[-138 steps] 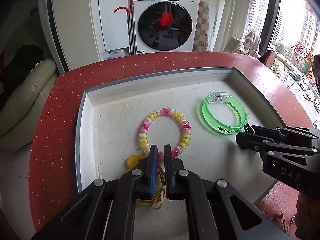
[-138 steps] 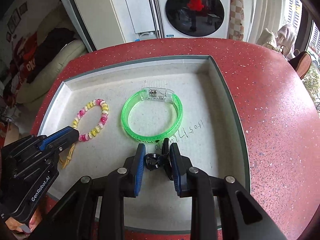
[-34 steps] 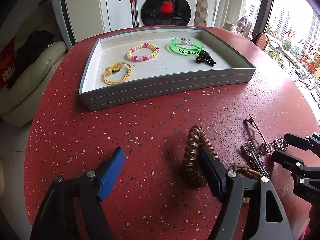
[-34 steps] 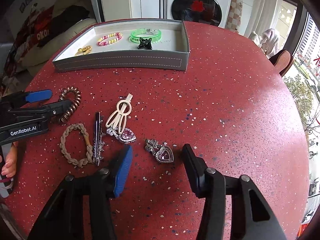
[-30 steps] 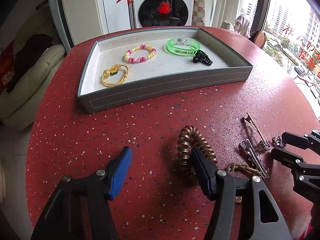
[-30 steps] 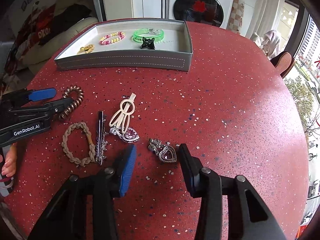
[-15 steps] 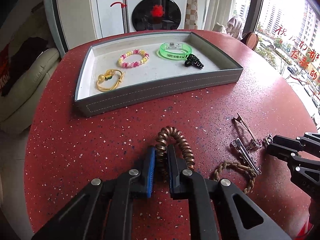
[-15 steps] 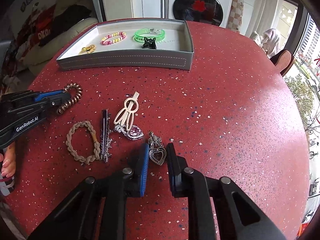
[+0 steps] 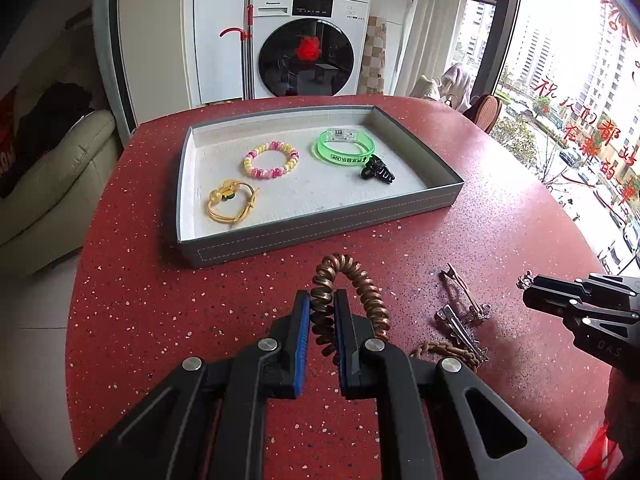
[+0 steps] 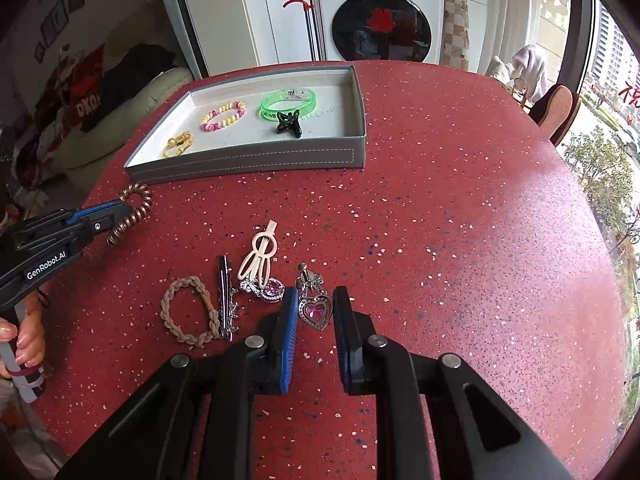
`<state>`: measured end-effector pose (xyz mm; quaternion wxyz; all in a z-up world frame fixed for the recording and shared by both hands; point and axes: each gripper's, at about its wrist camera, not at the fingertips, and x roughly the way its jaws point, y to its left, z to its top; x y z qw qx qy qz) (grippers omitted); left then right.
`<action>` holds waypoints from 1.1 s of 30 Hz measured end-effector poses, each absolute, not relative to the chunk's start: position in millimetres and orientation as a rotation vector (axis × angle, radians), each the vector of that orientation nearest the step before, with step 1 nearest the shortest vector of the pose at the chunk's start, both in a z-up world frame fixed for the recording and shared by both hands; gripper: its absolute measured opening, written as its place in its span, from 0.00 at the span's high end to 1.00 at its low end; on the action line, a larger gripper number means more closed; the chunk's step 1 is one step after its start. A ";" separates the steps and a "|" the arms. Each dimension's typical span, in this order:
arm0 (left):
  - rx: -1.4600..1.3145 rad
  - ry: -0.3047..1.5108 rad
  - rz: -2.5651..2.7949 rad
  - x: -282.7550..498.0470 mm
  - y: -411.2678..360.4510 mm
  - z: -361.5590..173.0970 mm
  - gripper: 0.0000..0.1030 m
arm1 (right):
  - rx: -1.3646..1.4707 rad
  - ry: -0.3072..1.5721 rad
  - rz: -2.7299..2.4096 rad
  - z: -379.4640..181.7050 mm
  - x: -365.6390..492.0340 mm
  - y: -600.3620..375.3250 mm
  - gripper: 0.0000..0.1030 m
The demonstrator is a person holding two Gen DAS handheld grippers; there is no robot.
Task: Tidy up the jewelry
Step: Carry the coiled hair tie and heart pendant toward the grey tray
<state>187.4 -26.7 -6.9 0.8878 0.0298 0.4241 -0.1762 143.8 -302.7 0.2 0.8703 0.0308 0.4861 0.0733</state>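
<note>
My left gripper (image 9: 321, 309) is clamped on the copper spiral hair tie (image 9: 347, 294), its coil arching up past my fingertips toward twelve o'clock and lifted off the red speckled table (image 9: 152, 304). My right gripper (image 10: 314, 311) pinches the silver heart pendant (image 10: 316, 309) between its pads, pink stone facing up. At ten o'clock from that pendant lie the cream hair clip (image 10: 259, 256), a second pink-stone heart charm (image 10: 269, 290), a dark metal barrette (image 10: 225, 297) and the braided tan bracelet (image 10: 188, 311) at nine. Up at twelve o'clock sits the grey tray (image 9: 320, 224): inside it are the yellow cord bracelet (image 9: 230, 202), the pink-and-yellow bead bracelet (image 9: 271, 159), the green wristband (image 9: 343, 145) and the black claw clip (image 9: 376, 170), which touches the wristband's near edge.
</note>
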 end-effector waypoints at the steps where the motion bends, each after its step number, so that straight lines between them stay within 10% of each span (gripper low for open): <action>1: 0.059 0.873 -0.366 188.3 -25.3 -3.4 0.71 | 0.073 1.012 0.156 2.8 145.2 -303.2 0.81; 33: 0.008 0.924 -0.414 317.9 -50.2 -2.8 0.71 | 0.159 0.973 0.190 36.6 294.6 -286.4 0.81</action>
